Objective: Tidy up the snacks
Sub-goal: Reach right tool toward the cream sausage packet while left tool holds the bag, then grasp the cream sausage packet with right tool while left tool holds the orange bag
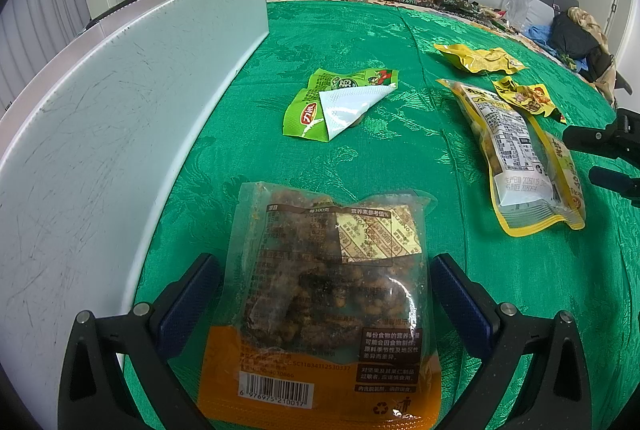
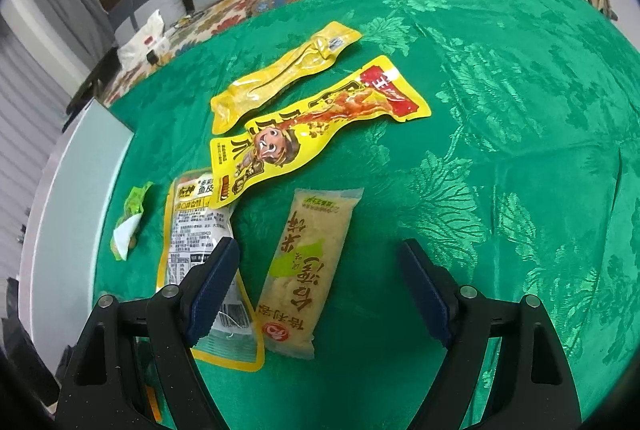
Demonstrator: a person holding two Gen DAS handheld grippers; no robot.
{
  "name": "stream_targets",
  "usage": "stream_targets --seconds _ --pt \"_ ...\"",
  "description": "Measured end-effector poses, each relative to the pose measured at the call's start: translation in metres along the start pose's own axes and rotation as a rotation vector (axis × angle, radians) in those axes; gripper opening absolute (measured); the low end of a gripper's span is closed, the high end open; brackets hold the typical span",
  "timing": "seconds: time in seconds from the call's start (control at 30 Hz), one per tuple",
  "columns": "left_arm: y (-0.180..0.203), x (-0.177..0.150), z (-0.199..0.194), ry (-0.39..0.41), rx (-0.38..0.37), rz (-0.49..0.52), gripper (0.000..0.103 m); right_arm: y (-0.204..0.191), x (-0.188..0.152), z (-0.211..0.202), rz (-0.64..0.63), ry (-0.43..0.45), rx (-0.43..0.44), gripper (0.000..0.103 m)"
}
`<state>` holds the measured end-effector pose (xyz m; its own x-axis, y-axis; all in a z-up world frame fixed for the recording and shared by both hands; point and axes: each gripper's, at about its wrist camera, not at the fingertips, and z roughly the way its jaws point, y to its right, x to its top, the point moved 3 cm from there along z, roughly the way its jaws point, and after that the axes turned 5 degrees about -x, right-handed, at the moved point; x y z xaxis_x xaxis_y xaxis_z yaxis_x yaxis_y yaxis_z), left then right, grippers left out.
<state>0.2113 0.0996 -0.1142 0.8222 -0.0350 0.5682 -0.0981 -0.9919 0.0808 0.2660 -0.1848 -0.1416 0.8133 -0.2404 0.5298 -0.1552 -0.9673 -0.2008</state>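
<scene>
At the far left a white board (image 1: pixel 120 102) stands on edge along the green cloth (image 1: pixel 360 30) that covers the bench. Just right of it, near the camera, the left gripper (image 1: pixel 326 282) has its jaws apart on either side of a clear nut bag (image 1: pixel 324 294) with an orange bottom band; the bag lies flat, label side up, and the pads appear just clear of its edges, though contact cannot be ruled out. Farther off, toward the middle, a green packet (image 1: pixel 320 106) lies with one corner folded back to show its silver lining. To its right sits a yellow-edged pouch (image 1: pixel 520 158), with a cartoon packet (image 1: pixel 528 98) and a plain yellow packet (image 1: pixel 480 59) beyond it. In the right wrist view the right gripper (image 2: pixel 320 290) hangs over the cloth with jaws wide apart and nothing between the pads; a pale rice-cracker pack (image 2: pixel 304 270) lies below, nearer the left finger. The sorting seems barely begun, since every snack is loose on the cloth and no container is in view. The step in hand looks like picking up the nut bag. That probably calls for closing the left jaws across the bag's width, gently so the contents are not crushed, then lifting it toward wherever the snacks are being gathered.
</scene>
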Motion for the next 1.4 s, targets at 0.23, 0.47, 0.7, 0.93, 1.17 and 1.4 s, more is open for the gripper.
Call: stream_targets --seconds 0.23,0.47,0.7,0.93,1.17,1.4 --pt "0.000 0.000 0.000 0.001 0.000 -0.001 0.103 0.038 0.009 -0.005 0.160 -0.002 0.124 0.085" --pt "0.000 -0.001 0.000 0.001 0.000 0.000 0.103 0.039 0.022 0.004 0.184 -0.085 0.082 0.084" --pt "0.000 0.000 0.000 0.000 0.001 0.001 0.103 -0.021 0.003 0.020 -0.052 -0.032 -0.146 0.080" --pt "0.000 0.006 0.000 -0.111 -0.054 0.083 0.103 -0.010 -0.027 0.000 -0.326 -0.019 -0.147 0.029" --pt "0.007 -0.005 -0.025 -0.102 -0.105 0.155 0.066 0.055 -0.036 -0.039 -0.173 -0.113 0.068 0.028" --pt "0.010 -0.024 -0.062 -0.019 -0.216 0.070 0.063 0.089 -0.065 -0.076 0.068 -0.148 0.294 0.028"
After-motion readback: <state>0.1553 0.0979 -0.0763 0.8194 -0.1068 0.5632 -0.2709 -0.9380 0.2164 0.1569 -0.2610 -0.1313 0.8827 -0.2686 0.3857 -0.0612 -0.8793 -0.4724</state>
